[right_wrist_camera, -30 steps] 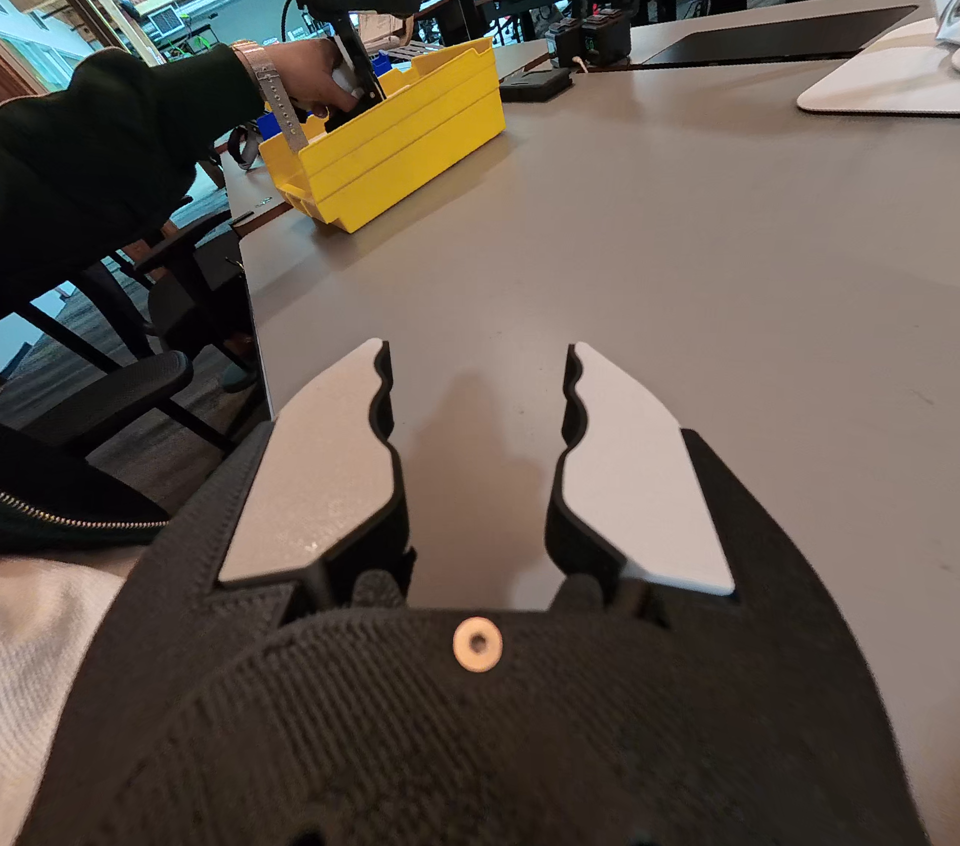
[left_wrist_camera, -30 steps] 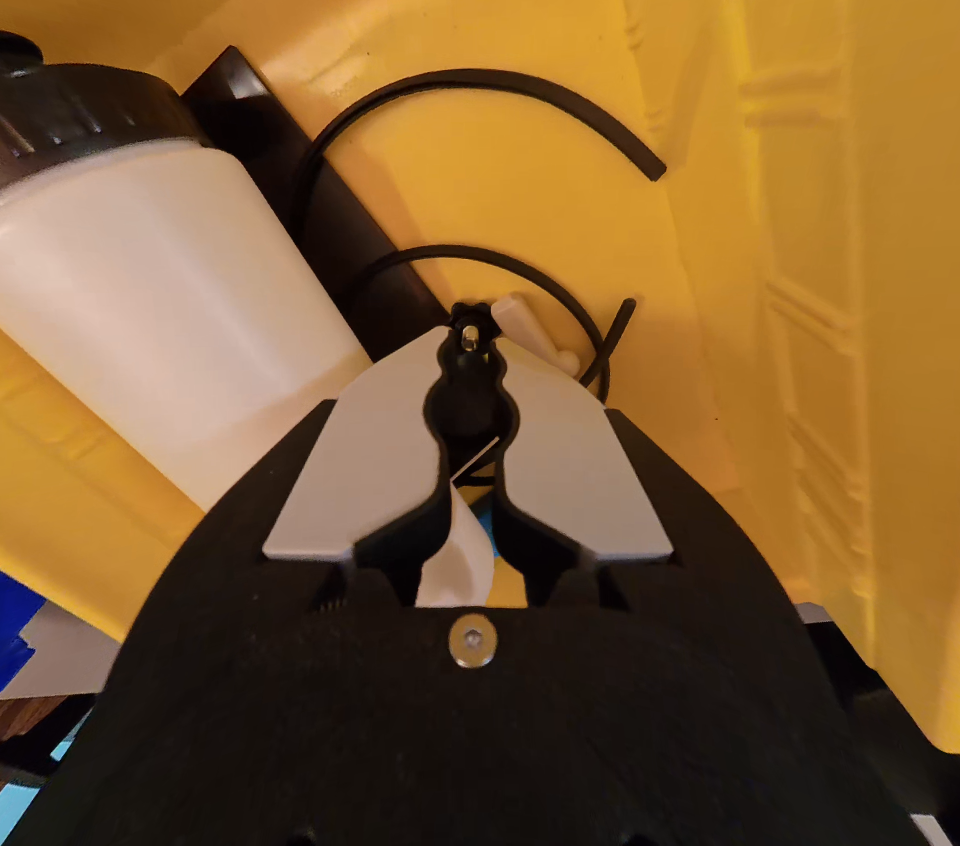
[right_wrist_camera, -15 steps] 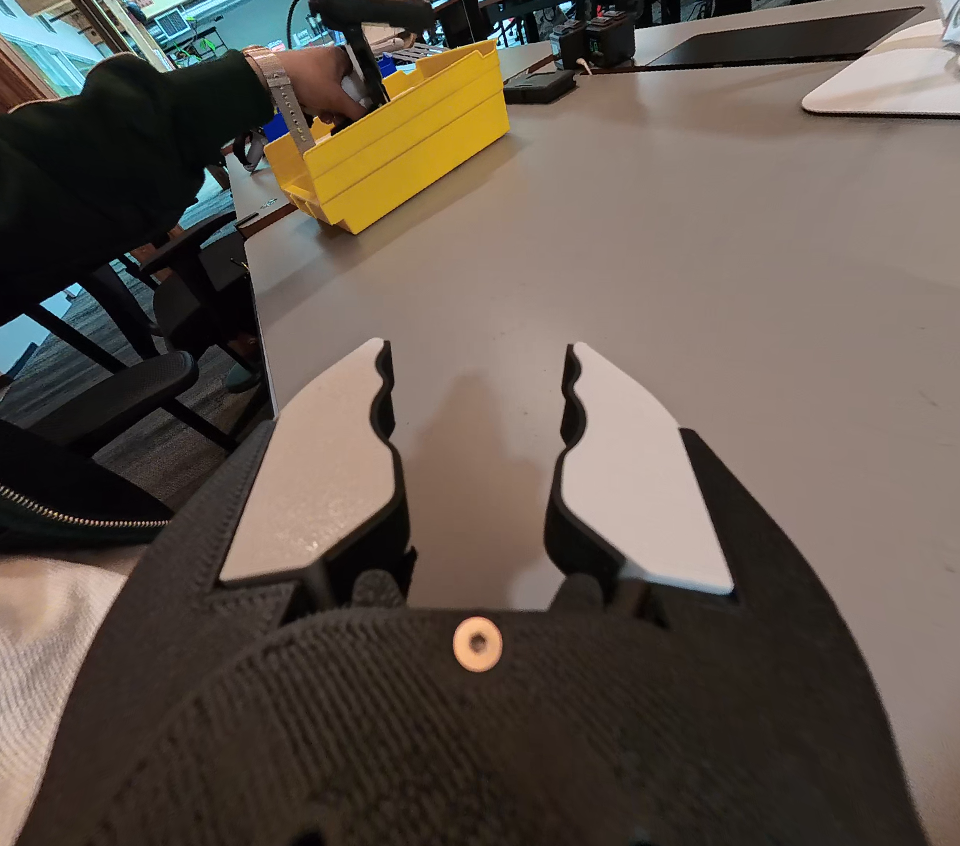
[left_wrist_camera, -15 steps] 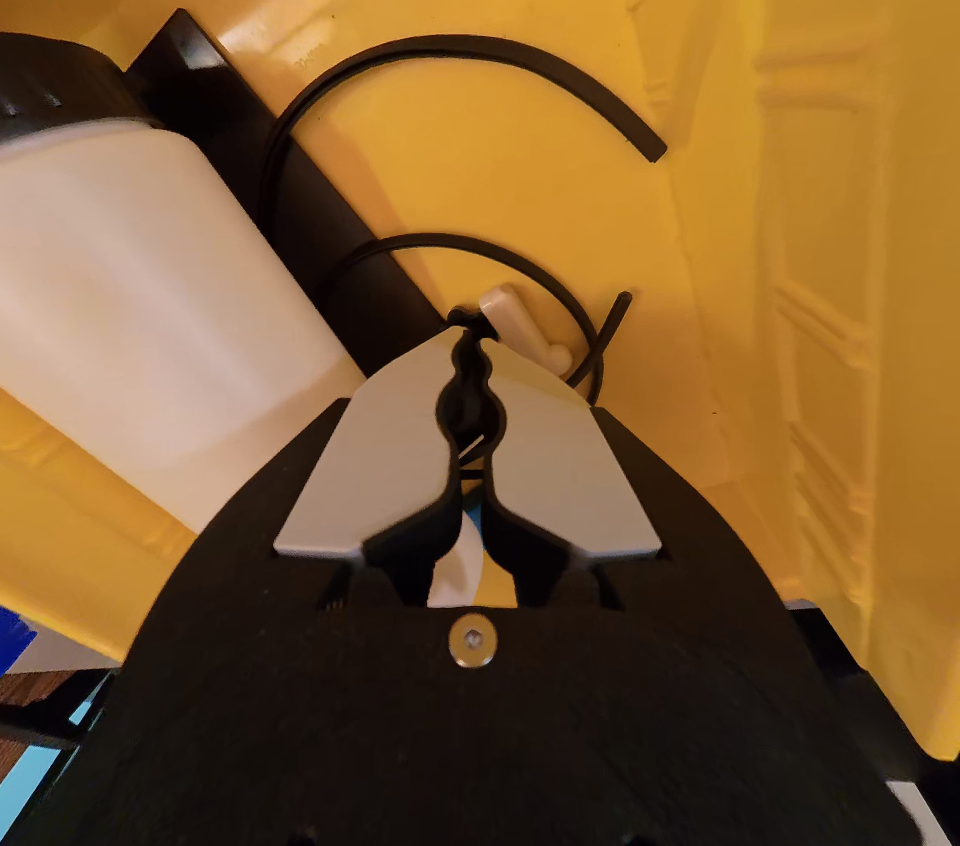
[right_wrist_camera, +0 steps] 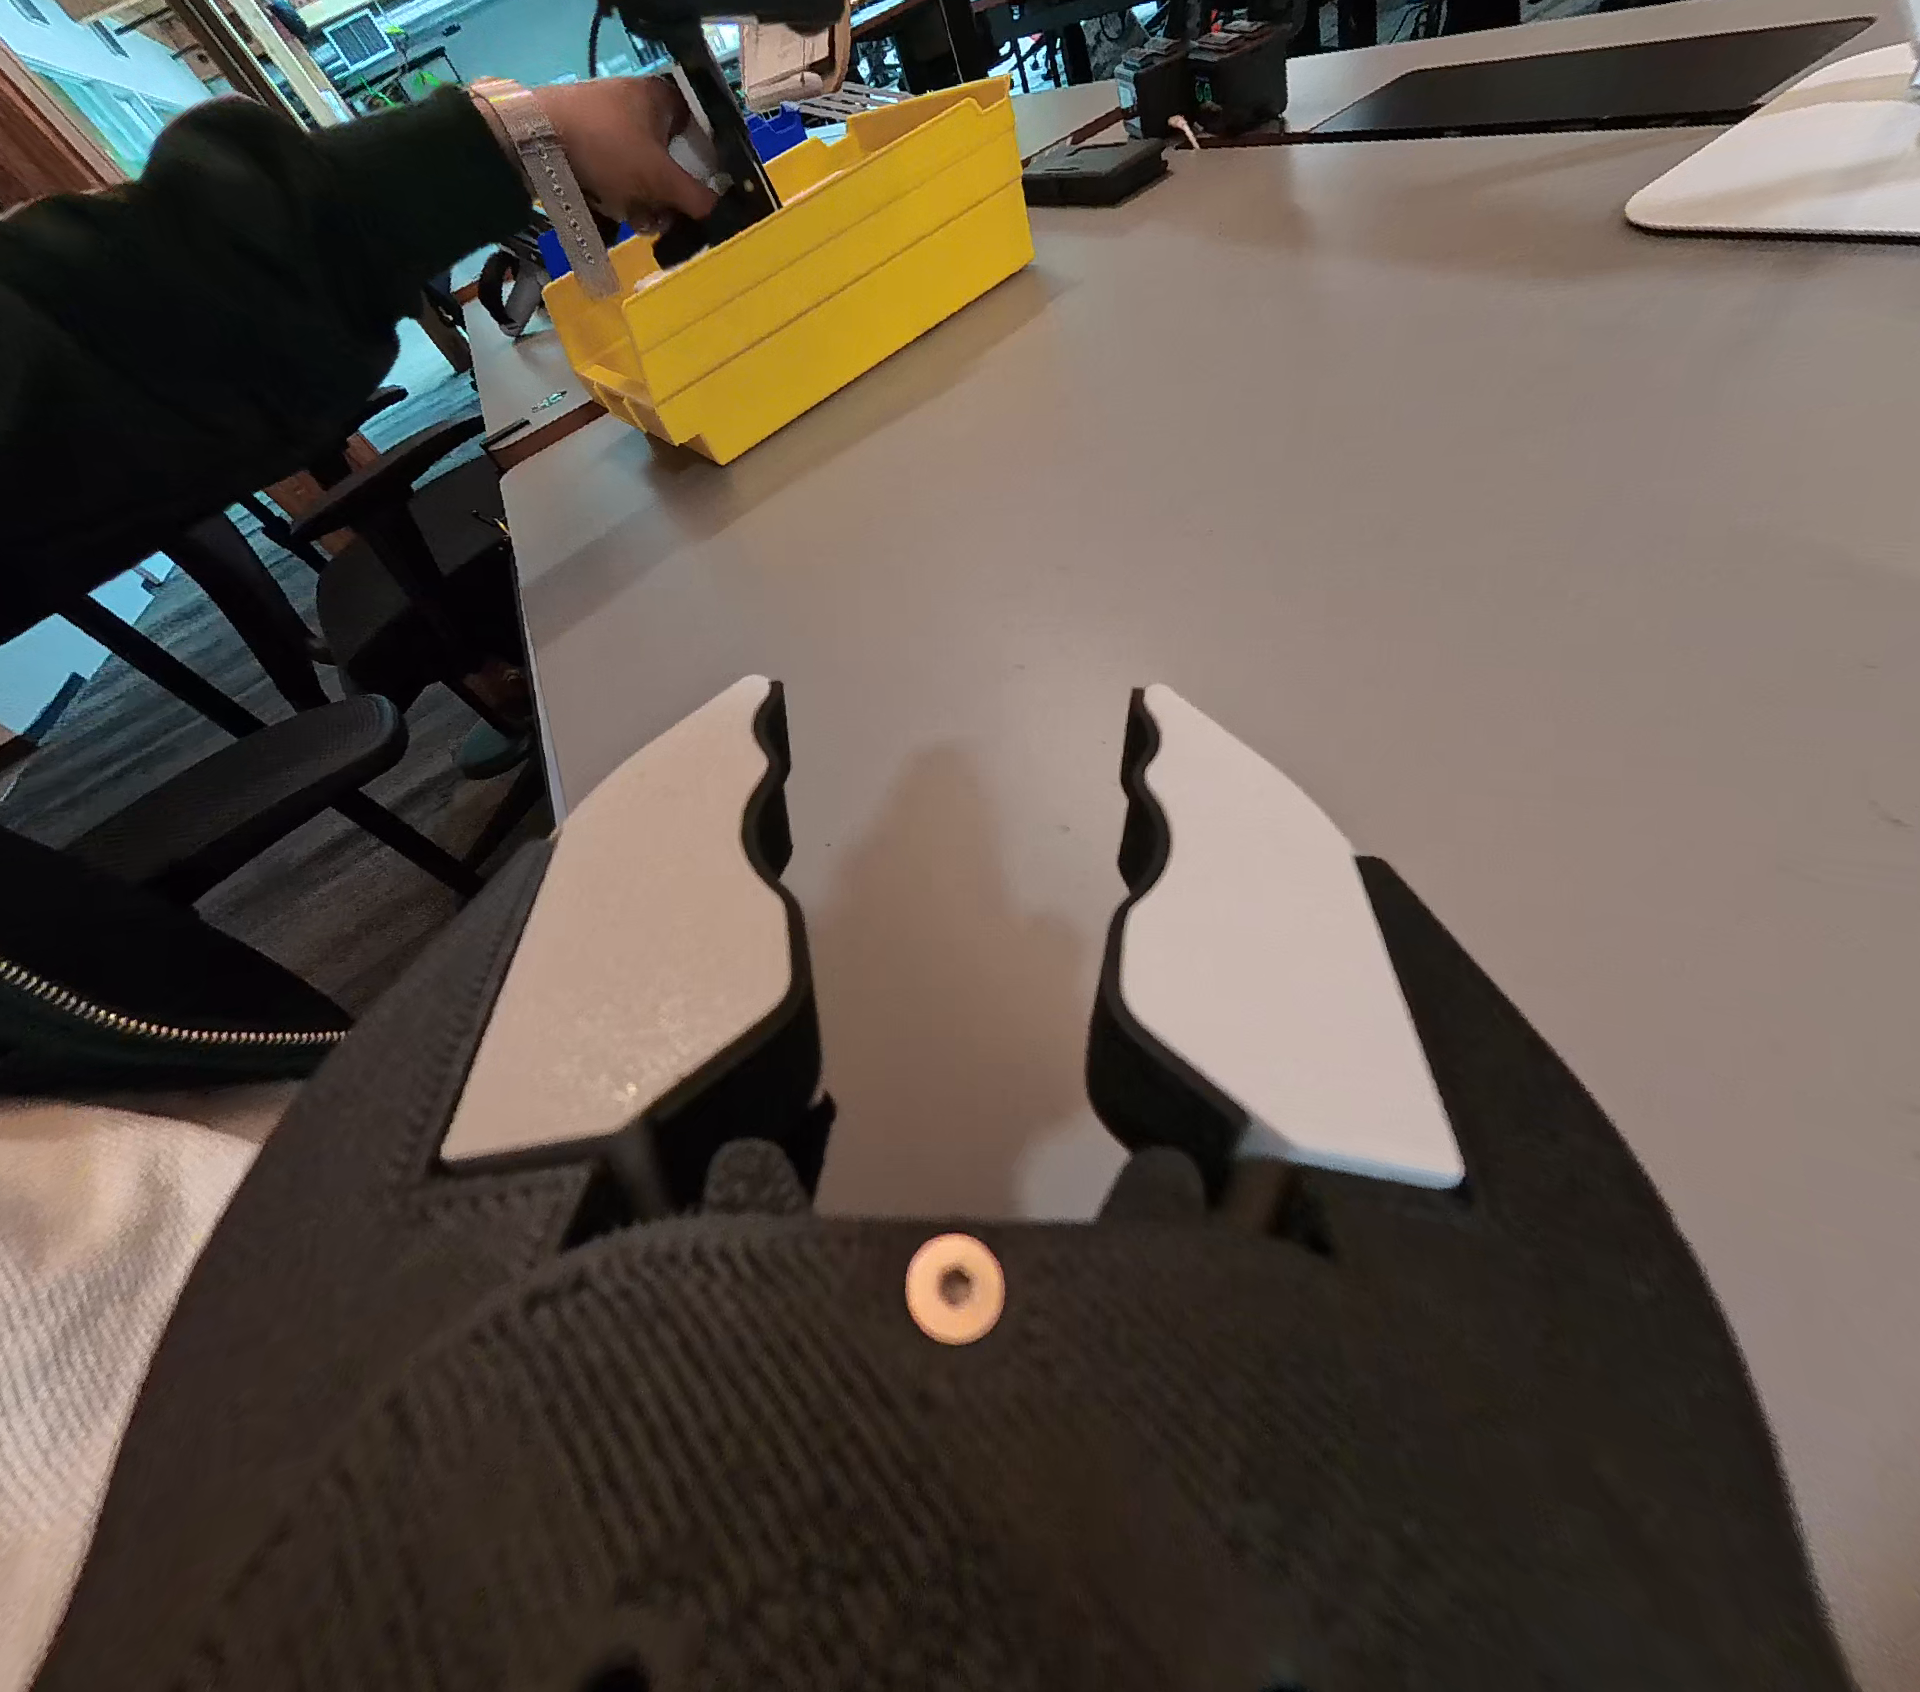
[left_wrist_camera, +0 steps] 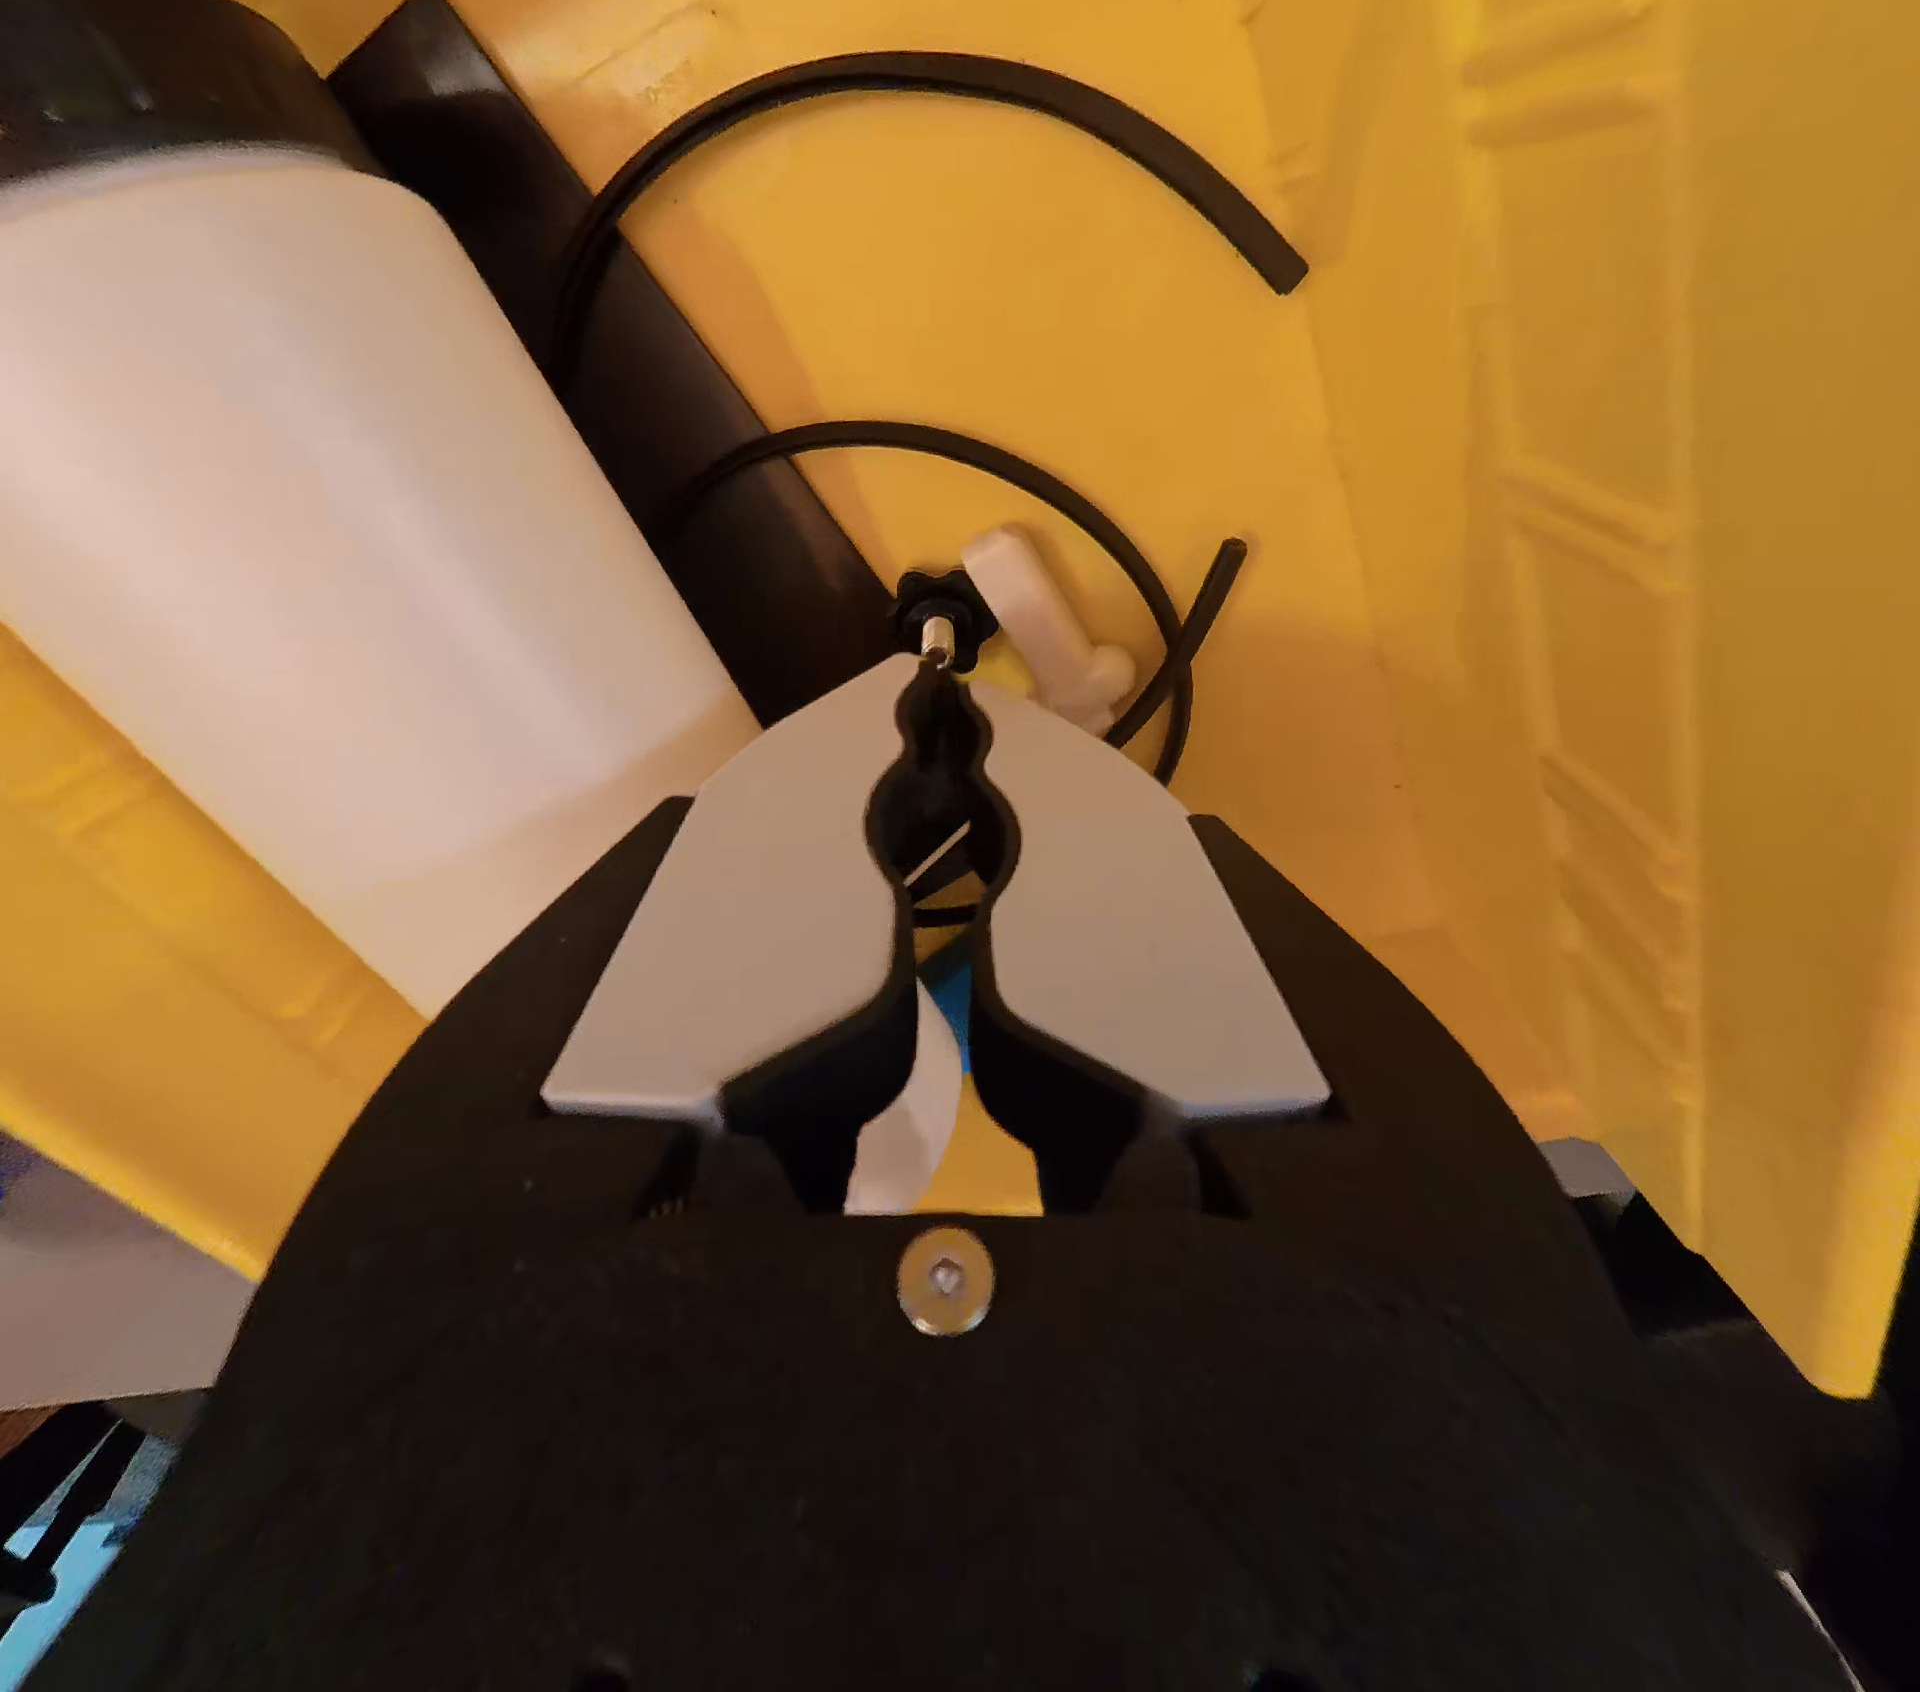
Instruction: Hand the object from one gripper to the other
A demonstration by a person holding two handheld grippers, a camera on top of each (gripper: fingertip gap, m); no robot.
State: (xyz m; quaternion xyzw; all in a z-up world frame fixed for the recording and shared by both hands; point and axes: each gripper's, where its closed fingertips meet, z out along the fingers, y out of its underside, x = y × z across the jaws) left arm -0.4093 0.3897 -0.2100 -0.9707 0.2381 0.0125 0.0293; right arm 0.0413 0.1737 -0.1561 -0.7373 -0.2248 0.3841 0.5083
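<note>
The left gripper (left_wrist_camera: 940,676), inside the yellow bin (right_wrist_camera: 831,292), is pinched on a small black knob (left_wrist_camera: 940,619); the right gripper (right_wrist_camera: 956,712) waits spread and empty over the table (right_wrist_camera: 1351,447), well apart, so lifting and handover appear to remain.

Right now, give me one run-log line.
left gripper: shut on small black knob in yellow bin | right gripper: open, empty, over table
</note>
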